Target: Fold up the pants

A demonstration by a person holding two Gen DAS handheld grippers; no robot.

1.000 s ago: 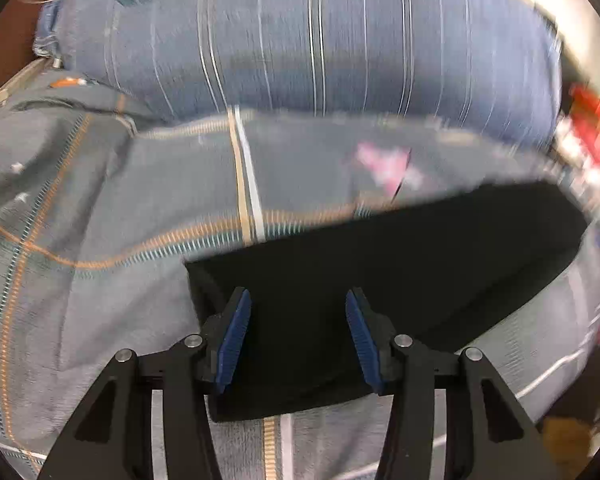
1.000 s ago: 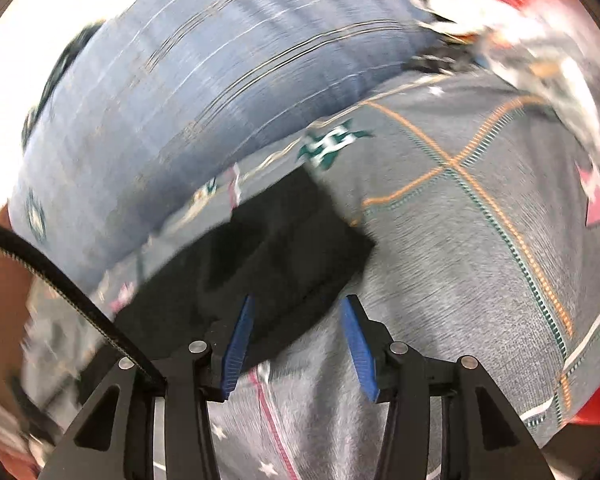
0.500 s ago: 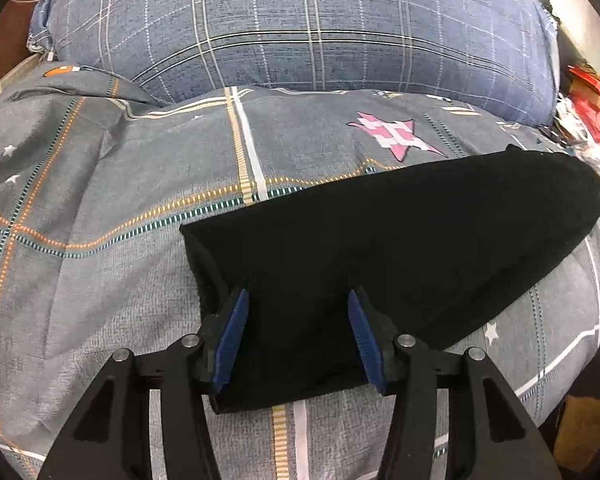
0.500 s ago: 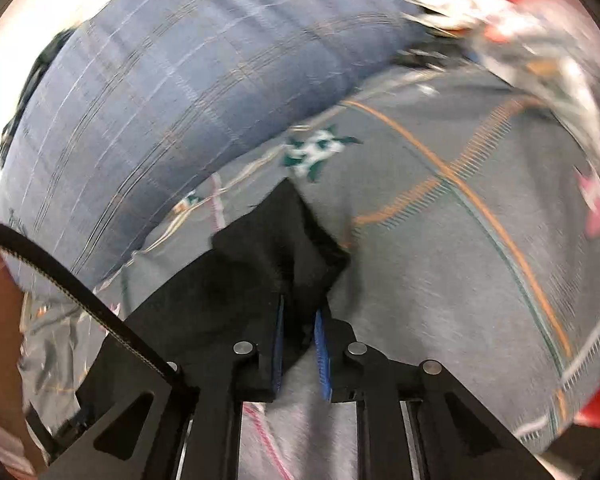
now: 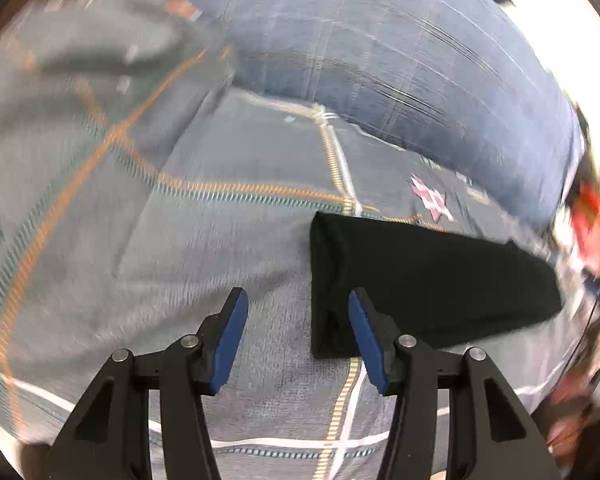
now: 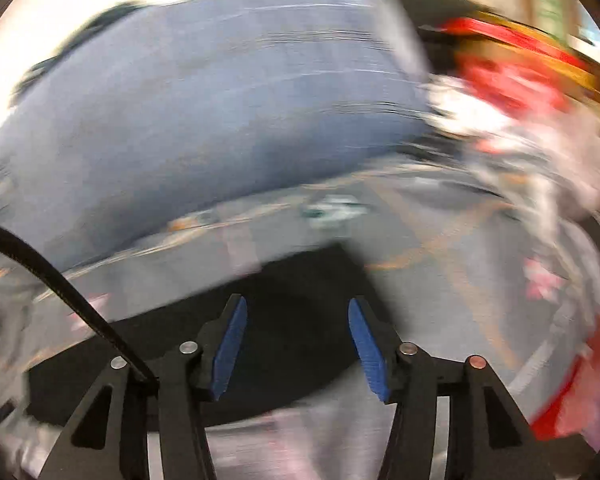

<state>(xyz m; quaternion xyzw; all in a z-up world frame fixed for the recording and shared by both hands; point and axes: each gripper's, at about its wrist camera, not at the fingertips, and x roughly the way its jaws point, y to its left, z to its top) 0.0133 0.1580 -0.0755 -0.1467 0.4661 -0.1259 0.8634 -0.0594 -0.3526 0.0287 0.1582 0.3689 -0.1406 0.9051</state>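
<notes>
Where the folded cloth lies: the black folded pants (image 5: 432,280) rest flat on the bed.
Bed surface: grey bedspread (image 5: 228,248) with orange and white grid lines and small star prints.
Behind it: a large blue plaid pillow (image 5: 400,60).
Left tool (image 5: 294,340): jaws apart, nothing between them, the pants' corner just beside the right pad.
Right tool (image 6: 294,348): jaws just opened, over the pants, gripping nothing.
Room: blurred red and white clutter (image 6: 512,92) at the right.

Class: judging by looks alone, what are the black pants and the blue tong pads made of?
Black pants: soft matte cloth, probably knit; they fold flat and show no shine. Pads on the left tongs: matte blue, finely ribbed, likely rubber.
</notes>
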